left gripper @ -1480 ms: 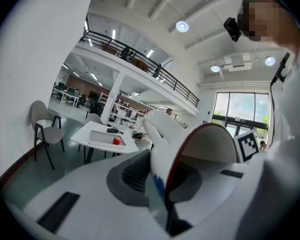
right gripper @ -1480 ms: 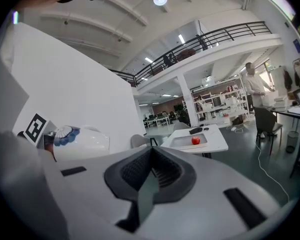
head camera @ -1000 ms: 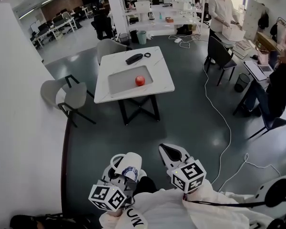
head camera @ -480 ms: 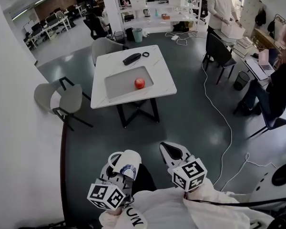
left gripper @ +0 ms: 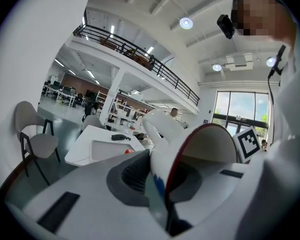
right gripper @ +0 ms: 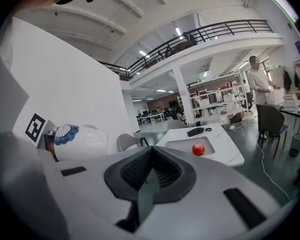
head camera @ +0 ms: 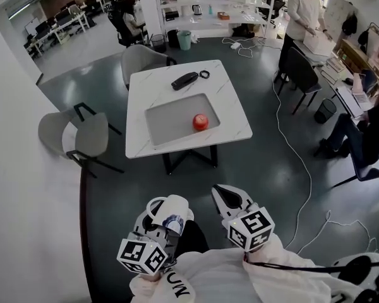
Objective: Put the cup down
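left gripper (left gripper: 157, 184): jaws narrow, clamped on the wall of the cup (left gripper: 162, 134) at its rim
cup: white with blue print, off the table, carried tilted on its side; mouth faces the left gripper's camera, handle points away and up
cup, head view: low in frame at the left gripper's (head camera: 161, 227) tip, close to the person's body, over dark floor, well short of the table (head camera: 234, 115)
right gripper (right gripper: 150, 169): jaws together, nothing between them
right gripper, head view: just beside the left one, tips (head camera: 226, 197) aimed toward the table; the two grippers are apart, not touching
cup from right gripper view: at left (right gripper: 82, 141), blue print toward the camera
table: white top, dark crossed legs, ahead of the person
tray (head camera: 167, 118): grey, shallow, in the middle of the table
red fruit (head camera: 201, 122): in the tray, toward its right end; type can't be told
handset (head camera: 185, 81): black, with a looped cord, on the table's far side, outside the tray
chairs: grey one (head camera: 72, 134) left of the table, another (head camera: 139, 59) at its far left corner
cable (head camera: 297, 150): white, runs across the floor right of the table
people: one stands (head camera: 306, 11) at far right by a desk, one sits (head camera: 372, 131) at the right edge
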The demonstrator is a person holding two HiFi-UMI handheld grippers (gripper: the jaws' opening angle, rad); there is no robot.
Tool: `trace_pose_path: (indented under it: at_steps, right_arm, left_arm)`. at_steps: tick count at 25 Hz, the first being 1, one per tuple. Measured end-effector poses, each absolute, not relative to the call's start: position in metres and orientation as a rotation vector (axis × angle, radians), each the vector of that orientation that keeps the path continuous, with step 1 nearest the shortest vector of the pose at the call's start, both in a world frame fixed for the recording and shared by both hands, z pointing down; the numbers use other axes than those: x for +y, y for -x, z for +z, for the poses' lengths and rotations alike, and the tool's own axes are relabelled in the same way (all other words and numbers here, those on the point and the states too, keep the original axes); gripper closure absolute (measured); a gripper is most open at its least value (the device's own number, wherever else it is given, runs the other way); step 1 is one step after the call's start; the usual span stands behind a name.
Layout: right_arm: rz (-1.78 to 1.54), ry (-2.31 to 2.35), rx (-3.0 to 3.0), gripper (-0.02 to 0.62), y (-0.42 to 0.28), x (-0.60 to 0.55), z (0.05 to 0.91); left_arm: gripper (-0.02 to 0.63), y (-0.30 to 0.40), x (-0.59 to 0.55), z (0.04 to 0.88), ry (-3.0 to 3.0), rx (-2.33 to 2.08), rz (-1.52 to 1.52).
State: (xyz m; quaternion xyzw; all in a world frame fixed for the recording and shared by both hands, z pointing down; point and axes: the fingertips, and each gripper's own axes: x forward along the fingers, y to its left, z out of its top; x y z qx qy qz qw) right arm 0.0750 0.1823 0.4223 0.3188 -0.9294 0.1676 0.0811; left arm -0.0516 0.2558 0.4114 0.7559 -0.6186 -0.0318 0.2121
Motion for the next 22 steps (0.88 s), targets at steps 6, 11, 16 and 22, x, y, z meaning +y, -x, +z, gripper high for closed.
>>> trace_pose_path:
  at_steps: [6, 11, 16, 22]
  right_arm:
    - [0.524, -0.953, -2.748, 0.591, -0.027, 0.134, 0.430]
    - [0.554, -0.944, -2.731, 0.591, 0.008, 0.098, 0.434]
    - [0.576, -0.954, -2.713, 0.591, 0.044, 0.067, 0.439]
    - [0.573, -0.988, -2.693, 0.591, 0.080, 0.030, 0.437]
  left_arm:
    - [0.571, 0.098, 0.205, 0.415, -2.083, -1.698, -0.076]
    - [0.571, 0.130, 0.168, 0.418, -2.067, -1.689, -0.045]
    - [0.571, 0.163, 0.137, 0.423, -2.072, -1.674, -0.011]
    - [0.571, 0.196, 0.097, 0.422, -2.095, -1.631, 0.000]
